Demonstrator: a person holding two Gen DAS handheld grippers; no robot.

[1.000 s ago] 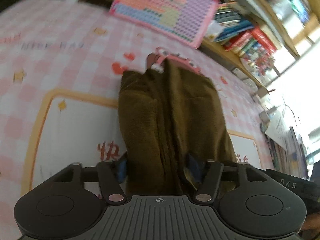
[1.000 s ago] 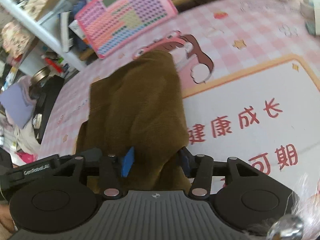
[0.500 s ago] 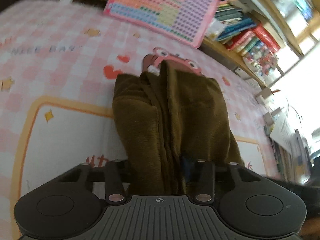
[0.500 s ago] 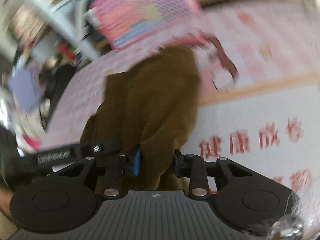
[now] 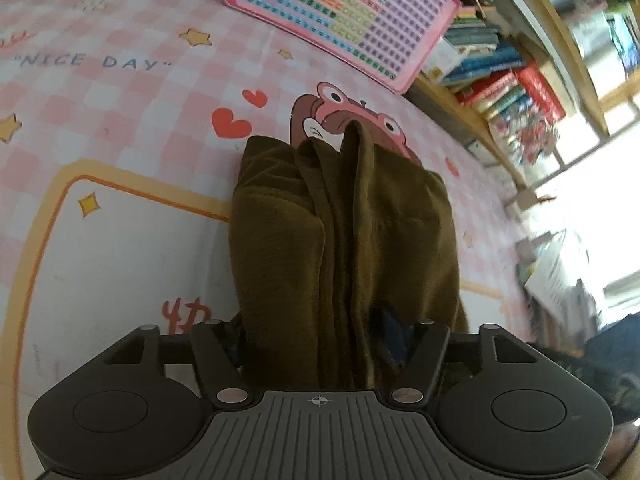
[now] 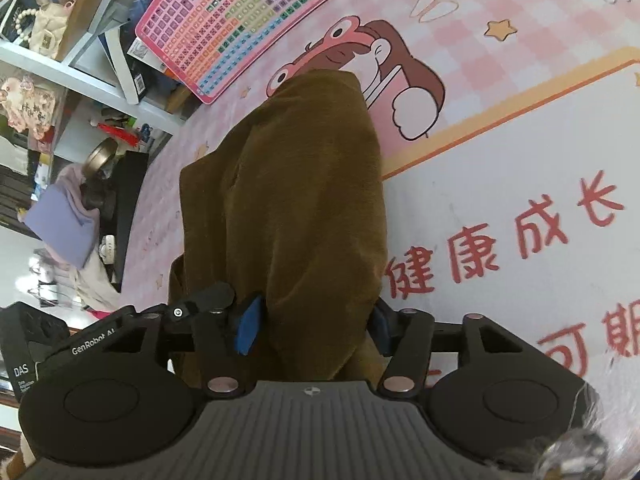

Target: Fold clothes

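Note:
An olive-brown garment [image 5: 344, 240] hangs bunched in long folds above a pink checked mat [image 5: 120, 92]. It also shows in the right wrist view [image 6: 296, 208]. My left gripper [image 5: 316, 340] is shut on the garment's near edge; cloth covers most of its blue pads. My right gripper [image 6: 314, 326] is shut on the same edge a little to the side, its blue pads [image 6: 248, 324] pressing the cloth. The garment's far end rests on the mat by a cartoon figure [image 5: 340, 116].
A pink toy keyboard board [image 5: 344, 12] leans at the mat's far edge, also in the right wrist view [image 6: 236, 20]. Bookshelves [image 5: 516, 80] stand beyond it. A cluttered white shelf [image 6: 60, 92] and lilac cloth [image 6: 68, 216] lie off the mat's left side.
Both grippers have closed tighter on the garment's edge and lifted it. The cloth has bunched into narrower folds and its far end has drawn closer along the mat.

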